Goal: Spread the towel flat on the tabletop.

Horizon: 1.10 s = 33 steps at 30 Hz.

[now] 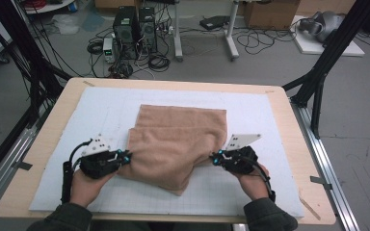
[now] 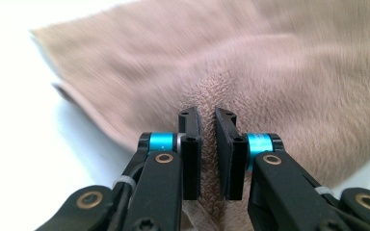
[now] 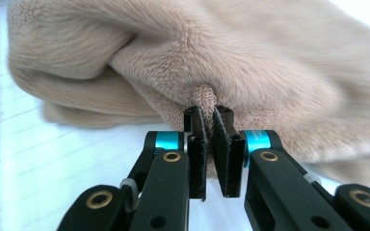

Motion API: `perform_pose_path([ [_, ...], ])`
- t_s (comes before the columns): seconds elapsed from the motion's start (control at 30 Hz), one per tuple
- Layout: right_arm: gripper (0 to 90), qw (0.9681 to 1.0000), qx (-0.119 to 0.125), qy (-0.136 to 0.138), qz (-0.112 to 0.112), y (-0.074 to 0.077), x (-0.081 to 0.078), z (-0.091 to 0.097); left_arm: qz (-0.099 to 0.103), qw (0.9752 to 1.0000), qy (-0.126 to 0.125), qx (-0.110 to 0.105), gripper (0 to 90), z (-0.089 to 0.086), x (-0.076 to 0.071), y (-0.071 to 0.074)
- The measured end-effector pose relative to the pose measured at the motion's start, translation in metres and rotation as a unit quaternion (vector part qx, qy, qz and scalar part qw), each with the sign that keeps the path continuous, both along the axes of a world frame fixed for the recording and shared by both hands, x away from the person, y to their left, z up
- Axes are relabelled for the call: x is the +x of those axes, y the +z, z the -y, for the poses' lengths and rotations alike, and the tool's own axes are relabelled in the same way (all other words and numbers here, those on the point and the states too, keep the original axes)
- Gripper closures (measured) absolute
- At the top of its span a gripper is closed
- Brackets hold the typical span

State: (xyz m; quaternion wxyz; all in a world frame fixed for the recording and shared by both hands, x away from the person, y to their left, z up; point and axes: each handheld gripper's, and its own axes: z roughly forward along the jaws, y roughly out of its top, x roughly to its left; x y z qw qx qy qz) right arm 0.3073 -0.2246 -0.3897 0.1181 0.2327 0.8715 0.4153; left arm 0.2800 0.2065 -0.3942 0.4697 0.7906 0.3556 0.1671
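Observation:
A tan terry towel lies folded on the white gridded mat, its near part bunched. My left gripper pinches the towel's left edge; in the left gripper view the towel is squeezed into a ridge between the black pads of the left gripper. My right gripper holds the right edge; in the right gripper view a fold of towel is clamped between the pads of the right gripper. A hand holds each tool from the near side.
The mat covers a wooden table with black frame posts at the right and rails along both sides. Computers and cables lie on the floor beyond the far edge. Bare mat surrounds the towel.

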Motion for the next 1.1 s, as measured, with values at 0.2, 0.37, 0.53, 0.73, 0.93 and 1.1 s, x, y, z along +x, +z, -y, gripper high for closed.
perform_pose_path([
  [0.2, 85.0, 0.9989, -0.018, -0.042, 0.004, 0.018, 0.042, 0.005, 0.002, 0.9982, 0.059, 0.001, 81.7, 0.004, 0.055, 0.012],
  [0.37, 84.9, 0.996, -0.042, -0.075, -0.023, 0.004, 0.082, -0.003, -0.03, 0.9933, 0.106, 0.033, 81.7, 0.019, 0.109, -0.008],
  [0.53, 82.0, 0.9933, -0.04, -0.09, -0.061, -0.021, 0.106, -0.005, -0.066, 0.9895, 0.127, 0.023, 76.2, 0.016, 0.13, -0.028],
  [0.73, 62.1, 0.9966, 0.016, -0.081, -0.009, 0.005, 0.074, 0.004, -0.028, 0.9927, 0.115, 0.025, 52.7, -0.006, 0.105, 0.0],
  [0.93, 60.5, 0.999, 0.01, -0.038, 0.024, 0.009, 0.029, 0.001, -0.006, 0.996, 0.088, 0.014, 47.8, -0.023, 0.059, 0.01],
  [1.1, 60.5, 0.9997, 0.013, -0.017, 0.011, -0.008, 0.009, -0.007, -0.02, 0.9993, 0.021, 0.023, 48.7, -0.005, 0.023, -0.01],
])
